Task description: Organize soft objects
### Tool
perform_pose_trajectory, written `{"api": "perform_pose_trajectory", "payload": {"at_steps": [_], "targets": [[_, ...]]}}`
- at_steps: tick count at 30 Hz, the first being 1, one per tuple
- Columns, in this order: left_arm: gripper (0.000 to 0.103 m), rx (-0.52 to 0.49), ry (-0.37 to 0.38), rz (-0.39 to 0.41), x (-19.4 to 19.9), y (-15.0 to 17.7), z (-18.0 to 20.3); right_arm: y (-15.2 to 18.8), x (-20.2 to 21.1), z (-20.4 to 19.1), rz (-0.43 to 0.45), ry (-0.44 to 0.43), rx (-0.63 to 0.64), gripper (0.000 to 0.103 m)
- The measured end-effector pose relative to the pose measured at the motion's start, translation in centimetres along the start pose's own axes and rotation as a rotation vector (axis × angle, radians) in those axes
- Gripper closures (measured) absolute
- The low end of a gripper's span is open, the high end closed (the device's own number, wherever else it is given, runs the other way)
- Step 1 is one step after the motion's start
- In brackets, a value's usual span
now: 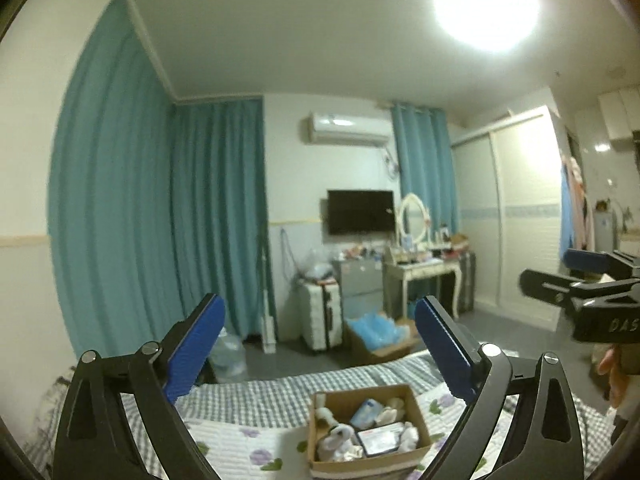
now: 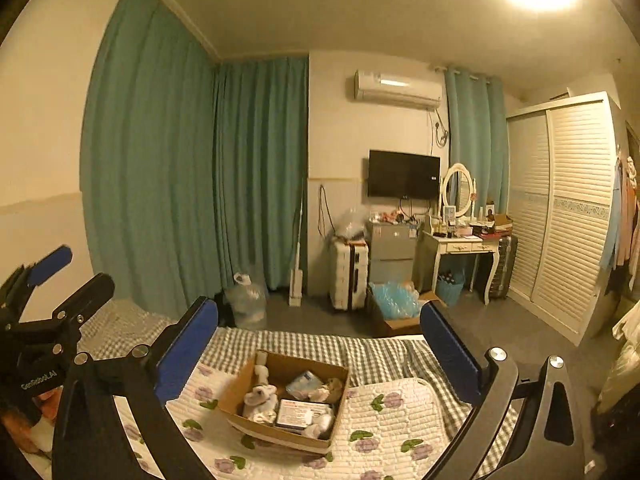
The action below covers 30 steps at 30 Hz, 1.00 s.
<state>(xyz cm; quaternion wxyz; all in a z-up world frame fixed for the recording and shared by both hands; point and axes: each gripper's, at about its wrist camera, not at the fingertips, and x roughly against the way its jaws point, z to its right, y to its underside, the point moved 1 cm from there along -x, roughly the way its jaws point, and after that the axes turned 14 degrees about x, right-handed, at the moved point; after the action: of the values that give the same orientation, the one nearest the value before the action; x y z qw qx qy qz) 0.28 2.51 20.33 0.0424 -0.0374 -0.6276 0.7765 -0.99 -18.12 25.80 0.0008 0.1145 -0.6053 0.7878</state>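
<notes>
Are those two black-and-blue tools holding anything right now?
Nothing is held. The left tool and right tool both stand open and empty above the brown cardboard box of soft white items on the bed.

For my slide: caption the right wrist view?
Open right gripper above brown cardboard box of soft items on quilted floral bed.

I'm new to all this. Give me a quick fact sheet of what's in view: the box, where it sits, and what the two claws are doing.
box: open cardboard box on the bed
contents: rolled white socks, small packets
bed cover: floral quilt
left gripper: open, empty, above the bed
right gripper: open, empty, above the bed
</notes>
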Motion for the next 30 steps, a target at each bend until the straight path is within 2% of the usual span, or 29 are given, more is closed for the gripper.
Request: {"api": "perform_pose_trajectory", "payload": {"at_steps": [5, 10, 16, 21, 24, 30], "targets": [[0.003, 0.029, -0.034, 0.016, 0.8, 2.9, -1.7, 2.9, 0.7, -0.8, 0.027, 0.008, -0.025, 0.001], [0.003, 0.059, -0.083, -0.028, -1.8, 7.4, -3.6, 7.8, -2.7, -2.4, 0.023, 0.019, -0.039, 0.001], [0.003, 0.039, -0.159, -0.097, -5.6, 14.4, -5.0, 15.1, -8.5, -4.7, -0.034, 0.022, -0.023, 0.001], [0.003, 0.072, -0.157, -0.176, -6.9, 18.7, -6.0, 19.2, -11.7, -5.7, -0.116, 0.013, -0.004, 0.001], [0.003, 0.057, -0.173, -0.188, -7.2, 19.7, -6.0, 20.0, -12.1, -5.8, -0.125, 0.012, -0.004, 0.001], [0.003, 0.091, -0.157, -0.214, -7.0, 19.7, -6.3, 20.7, -12.2, -5.4, -0.133, 0.016, -0.015, 0.001]]}}
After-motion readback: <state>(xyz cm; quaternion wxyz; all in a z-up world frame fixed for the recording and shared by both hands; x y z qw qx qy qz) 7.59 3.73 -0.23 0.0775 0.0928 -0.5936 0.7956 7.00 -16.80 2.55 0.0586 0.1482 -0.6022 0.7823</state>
